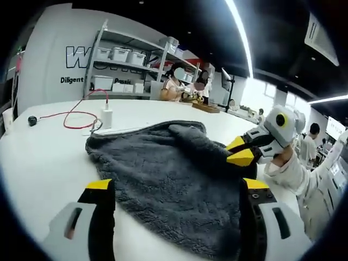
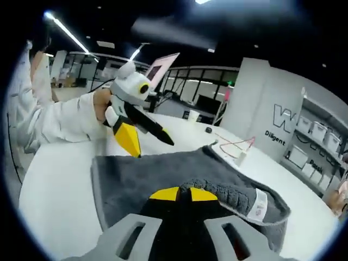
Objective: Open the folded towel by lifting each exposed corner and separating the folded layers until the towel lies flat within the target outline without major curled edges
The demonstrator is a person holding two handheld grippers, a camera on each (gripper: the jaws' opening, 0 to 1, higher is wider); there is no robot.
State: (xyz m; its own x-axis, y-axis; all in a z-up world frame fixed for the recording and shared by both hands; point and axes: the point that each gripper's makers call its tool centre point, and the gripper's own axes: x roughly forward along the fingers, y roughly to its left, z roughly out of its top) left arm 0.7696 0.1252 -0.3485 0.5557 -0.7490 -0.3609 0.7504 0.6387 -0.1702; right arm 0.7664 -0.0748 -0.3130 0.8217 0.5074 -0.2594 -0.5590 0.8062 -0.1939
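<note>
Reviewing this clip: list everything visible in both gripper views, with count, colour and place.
towel: one, dark grey, on the table, near edge pinched and lifted
table: one, white, round
cable: one, red, far side of table
charger: one, white, beside the cable
shelf: one, grey, with white bins, by the wall
people: several, seated in the background
left gripper: yellow-tipped, jaws apart astride the towel
right gripper: yellow-tipped, shut on the towel edge
sleeve: white, behind the left gripper

The right tool [image 2: 178,194] covers the towel's [image 2: 163,174] near edge; the shelf lettering [image 1: 72,80] is cut off.
</note>
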